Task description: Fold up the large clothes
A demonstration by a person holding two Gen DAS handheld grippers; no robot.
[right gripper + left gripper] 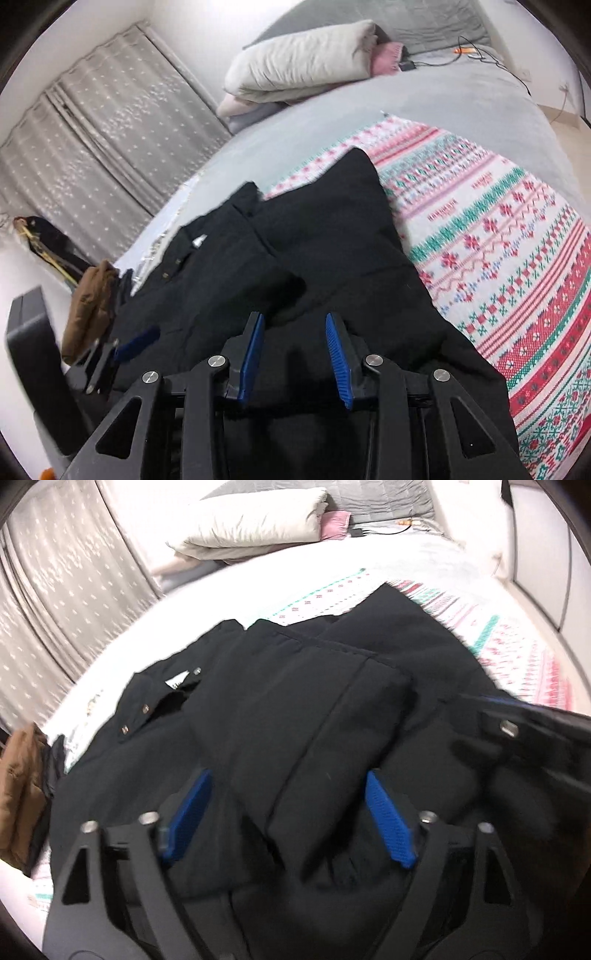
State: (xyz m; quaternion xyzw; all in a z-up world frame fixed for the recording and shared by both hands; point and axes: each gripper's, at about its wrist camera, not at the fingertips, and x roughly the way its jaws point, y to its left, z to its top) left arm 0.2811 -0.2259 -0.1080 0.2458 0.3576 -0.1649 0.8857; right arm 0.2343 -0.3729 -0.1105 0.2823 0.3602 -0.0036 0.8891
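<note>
Garment: a black coat [303, 716] is spread over a patterned blanket [509, 266] on the bed [424, 107]; one sleeve is laid across the body, and the collar with its metal snaps [146, 709] is turned toward the curtain side.
Left gripper [288, 786]: the blue-padded fingers [192, 808] are spread wide over the coat's folded sleeve; nothing is gripped between them, and whether the pads touch the cloth cannot be told.
Right gripper [295, 325]: the blue pads [336, 354] stand at a narrower gap than the left one's, apart from each other, above the coat's lower part; no cloth is pinched between them.
Shown only in the left wrist view: the snaps and a white label at the collar are seen close; part of the other gripper is seen blurred at the right edge.
Shown only in the right wrist view: the blanket's red, green and white bands are seen in full; the left gripper appears at the lower left beside a brown garment [88, 310] and a dark box [33, 332].
Bed head: a folded cream duvet [303, 62] is stacked on pink and pale cloth, with a cable [476, 55] lying near it.
Background: a grey curtain [107, 147] is hung behind the bed.
</note>
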